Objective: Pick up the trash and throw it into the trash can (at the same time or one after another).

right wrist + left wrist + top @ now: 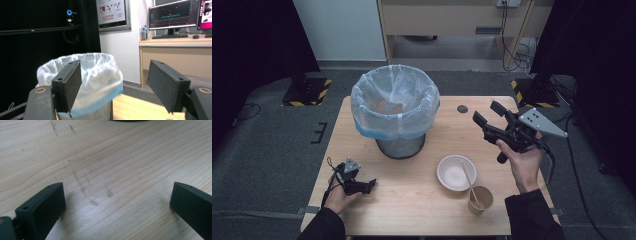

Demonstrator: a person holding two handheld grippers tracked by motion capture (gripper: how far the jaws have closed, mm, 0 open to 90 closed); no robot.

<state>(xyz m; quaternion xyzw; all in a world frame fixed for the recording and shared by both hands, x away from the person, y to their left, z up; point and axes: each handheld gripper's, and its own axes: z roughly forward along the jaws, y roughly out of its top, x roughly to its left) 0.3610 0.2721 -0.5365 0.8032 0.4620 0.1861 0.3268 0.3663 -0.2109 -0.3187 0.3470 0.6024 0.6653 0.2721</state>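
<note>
Hovering right gripper [486,113], fingers apart

Lined mesh wastebaskets [394,112]: one
White bowls [455,172]: one
Paper cups [480,199]: one
Wooden stirring sticks [469,180]: one, in the cup
Claws: two, left claw [371,184], right claw [487,113]
Counters [412,200]: one

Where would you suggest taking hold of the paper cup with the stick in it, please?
Grip the paper cup across its side wall around mid-height, coming in level from the right with the open right claw. It stands upright, the stick leans out over its rim toward the white bowl, so the top and left are obstructed.
</note>
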